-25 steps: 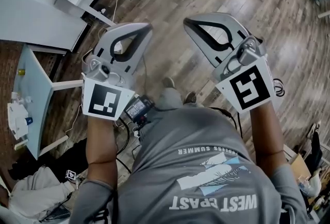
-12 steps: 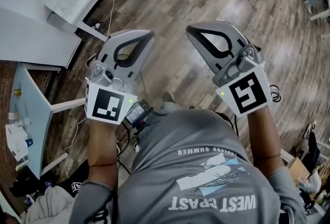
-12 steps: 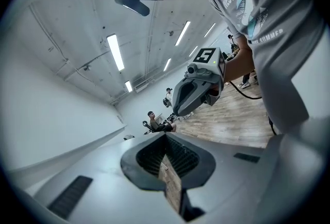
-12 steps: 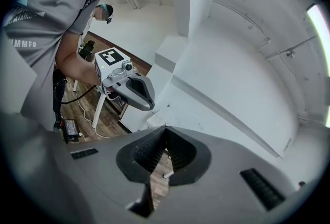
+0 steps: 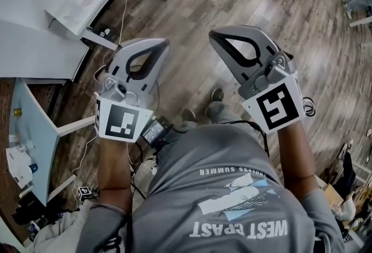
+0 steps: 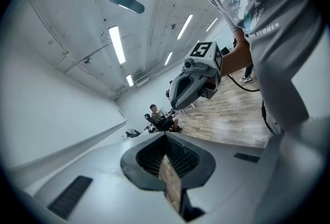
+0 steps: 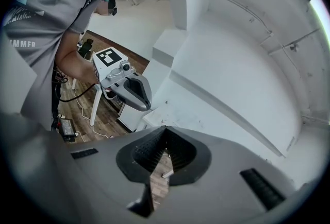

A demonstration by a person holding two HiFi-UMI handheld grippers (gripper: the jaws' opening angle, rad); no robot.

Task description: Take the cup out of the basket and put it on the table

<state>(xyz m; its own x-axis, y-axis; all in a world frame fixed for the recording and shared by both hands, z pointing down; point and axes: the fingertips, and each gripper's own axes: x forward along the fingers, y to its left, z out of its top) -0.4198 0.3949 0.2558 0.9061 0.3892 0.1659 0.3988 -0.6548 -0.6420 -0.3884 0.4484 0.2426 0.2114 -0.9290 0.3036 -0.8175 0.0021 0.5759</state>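
Holding left gripper [image 5: 152, 42] and right gripper [image 5: 237, 30] closed and empty, pointing toward 12 o'clock over the floor [image 5: 192, 2], likely for walking to the basket. Finding neither cup nor basket in any view; desk [image 5: 35, 54] showing at 10 o'clock.

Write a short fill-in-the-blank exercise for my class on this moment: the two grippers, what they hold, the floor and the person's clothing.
1. The left gripper has its jaws ____, tip against tip.
2. Between the jaws of the right gripper there is ____.
3. Below both grippers lies a floor of ____ planks.
4. The colour of the person's T-shirt is ____.

Missing words: shut; nothing; wooden; grey.
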